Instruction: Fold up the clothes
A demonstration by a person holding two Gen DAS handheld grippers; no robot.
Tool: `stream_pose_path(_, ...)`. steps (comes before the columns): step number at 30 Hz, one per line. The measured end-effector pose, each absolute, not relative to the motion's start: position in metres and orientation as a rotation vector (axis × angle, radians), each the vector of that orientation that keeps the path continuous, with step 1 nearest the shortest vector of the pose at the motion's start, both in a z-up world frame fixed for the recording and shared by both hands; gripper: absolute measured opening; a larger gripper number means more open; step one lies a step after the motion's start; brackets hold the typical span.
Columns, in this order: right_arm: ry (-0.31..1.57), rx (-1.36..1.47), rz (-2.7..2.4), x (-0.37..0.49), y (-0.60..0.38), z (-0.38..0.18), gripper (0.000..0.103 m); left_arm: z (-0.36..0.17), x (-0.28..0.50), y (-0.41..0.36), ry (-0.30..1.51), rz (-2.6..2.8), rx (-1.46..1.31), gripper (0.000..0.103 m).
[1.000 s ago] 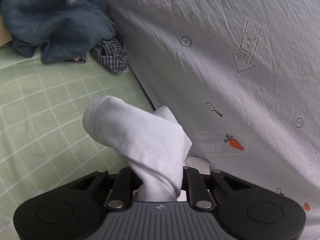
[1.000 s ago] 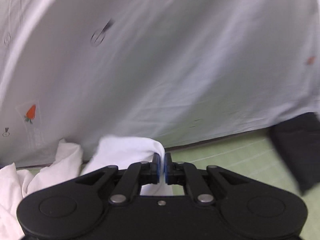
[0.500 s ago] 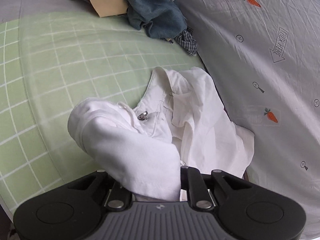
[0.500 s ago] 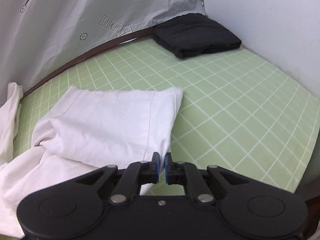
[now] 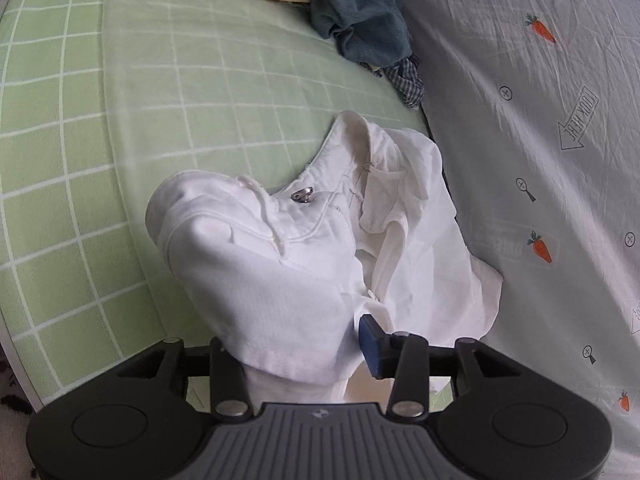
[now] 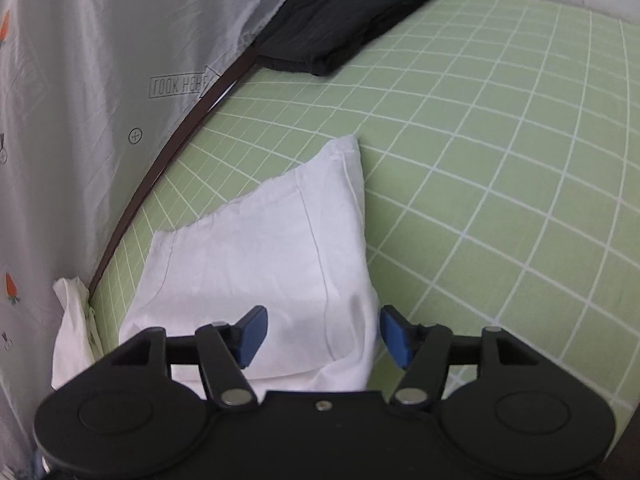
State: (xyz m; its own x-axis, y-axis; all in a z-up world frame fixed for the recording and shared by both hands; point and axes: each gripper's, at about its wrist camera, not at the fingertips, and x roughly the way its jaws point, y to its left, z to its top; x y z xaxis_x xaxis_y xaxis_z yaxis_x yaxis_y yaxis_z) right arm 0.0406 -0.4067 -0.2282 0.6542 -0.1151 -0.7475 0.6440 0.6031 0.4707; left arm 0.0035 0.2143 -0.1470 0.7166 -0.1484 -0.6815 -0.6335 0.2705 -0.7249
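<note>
**White garment spread on the bed, both grippers parted**

A white garment (image 5: 304, 264) is seen lying on the green checked bed (image 5: 120, 120), just beside a grey printed sheet (image 5: 540, 120). One bunched end is draped between the fingers of the left hand-held gripper (image 5: 304, 352), whose jaws stand apart around the cloth without pressing it. A metal button (image 5: 303, 194) is visible near the waistband. The other end (image 6: 272, 264) is laid flat under the right hand-held gripper (image 6: 323, 336), whose blue pads (image 6: 252, 334) are spread wide. A folded black garment (image 6: 344, 20) is placed well apart, and a pile of clothes (image 5: 360, 20) is heaped at the far edge
</note>
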Motion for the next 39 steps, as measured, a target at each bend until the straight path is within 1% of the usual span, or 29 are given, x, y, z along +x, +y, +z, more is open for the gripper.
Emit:
stream_pose_path(3,0.72,0.834,-0.472,0.045,-0.408,-0.228,0.065,-0.152,0.009,0.215,0.728,0.382,-1.302,0.045)
stream_pose_path(4,0.714,0.842,-0.466,0.047,-0.408,-0.228,0.065,-0.154,0.011,0.216,0.722,0.386,-1.309,0.043)
stream_pose_path(5,0.709,0.85,-0.46,0.048,-0.408,-0.227,0.065,-0.154,0.014,0.216,0.72,0.394,-1.298,0.035)
stream_pose_path(6,0.703,0.857,-0.455,0.05,-0.409,-0.227,0.055,-0.151,0.018,0.216,0.722,0.411,-1.256,0.02)
stream_pose_path(7,0.698,0.865,-0.449,0.051,-0.409,-0.227,0.044,-0.148,0.022,0.215,0.724,0.424,-1.219,0.019)
stream_pose_path(8,0.692,0.873,-0.443,0.053,-0.41,-0.227,0.021,-0.144,0.026,0.215,0.719,0.429,-1.193,0.018)
stream_pose_path(9,0.686,0.88,-0.438,0.054,-0.41,-0.227,0.016,-0.14,0.03,0.215,0.708,0.429,-1.174,0.017)
stream_pose_path(12,0.669,0.903,-0.42,0.059,-0.411,-0.227,0.011,-0.123,0.045,0.22,0.675,0.418,-1.091,0.015)
stream_pose_path(18,0.656,0.858,-0.408,0.039,-0.394,-0.209,0.01,-0.079,0.057,0.259,0.559,0.438,-0.913,0.013)
stream_pose_path(22,0.751,0.769,-0.35,0.021,-0.358,-0.215,0.01,-0.073,0.056,0.287,0.592,0.522,-0.811,0.014)
stream_pose_path(23,0.78,0.741,-0.341,0.017,-0.348,-0.217,0.01,-0.078,0.055,0.291,0.627,0.542,-0.802,0.015)
stream_pose_path(24,0.805,0.717,-0.341,0.015,-0.341,-0.219,0.01,-0.083,0.054,0.293,0.659,0.556,-0.795,0.019)
stream_pose_path(25,0.826,0.698,-0.343,0.013,-0.335,-0.221,0.01,-0.087,0.052,0.293,0.687,0.56,-0.791,0.02)
stream_pose_path(26,0.837,0.686,-0.35,0.011,-0.332,-0.222,0.012,-0.092,0.049,0.291,0.709,0.562,-0.788,0.02)
stream_pose_path(28,0.835,0.67,-0.38,0.009,-0.333,-0.218,0.021,-0.098,0.043,0.284,0.732,0.56,-0.78,0.033)
stream_pose_path(29,0.822,0.654,-0.405,0.007,-0.335,-0.214,0.035,-0.099,0.04,0.279,0.741,0.565,-0.773,0.035)
stream_pose_path(30,0.806,0.636,-0.43,0.007,-0.337,-0.21,0.053,-0.1,0.038,0.275,0.746,0.574,-0.769,0.039)
stream_pose_path(31,0.789,0.614,-0.449,0.008,-0.34,-0.206,0.058,-0.101,0.035,0.272,0.748,0.582,-0.769,0.04)
stream_pose_path(32,0.777,0.583,-0.461,0.012,-0.342,-0.202,0.068,-0.101,0.033,0.27,0.748,0.585,-0.774,0.041)
stream_pose_path(33,0.767,0.549,-0.47,0.016,-0.343,-0.199,0.082,-0.1,0.03,0.269,0.745,0.584,-0.783,0.041)
stream_pose_path(34,0.76,0.506,-0.468,0.022,-0.344,-0.196,0.09,-0.099,0.028,0.268,0.74,0.585,-0.794,0.041)
stream_pose_path(35,0.755,0.457,-0.459,0.03,-0.344,-0.194,0.103,-0.096,0.025,0.268,0.732,0.595,-0.796,0.042)
stream_pose_path(37,0.752,0.366,-0.427,0.046,-0.344,-0.191,0.103,-0.089,0.02,0.266,0.712,0.634,-0.775,0.049)
stream_pose_path(39,0.773,0.327,-0.366,0.065,-0.345,-0.19,0.103,-0.082,0.015,0.264,0.692,0.67,-0.752,0.054)
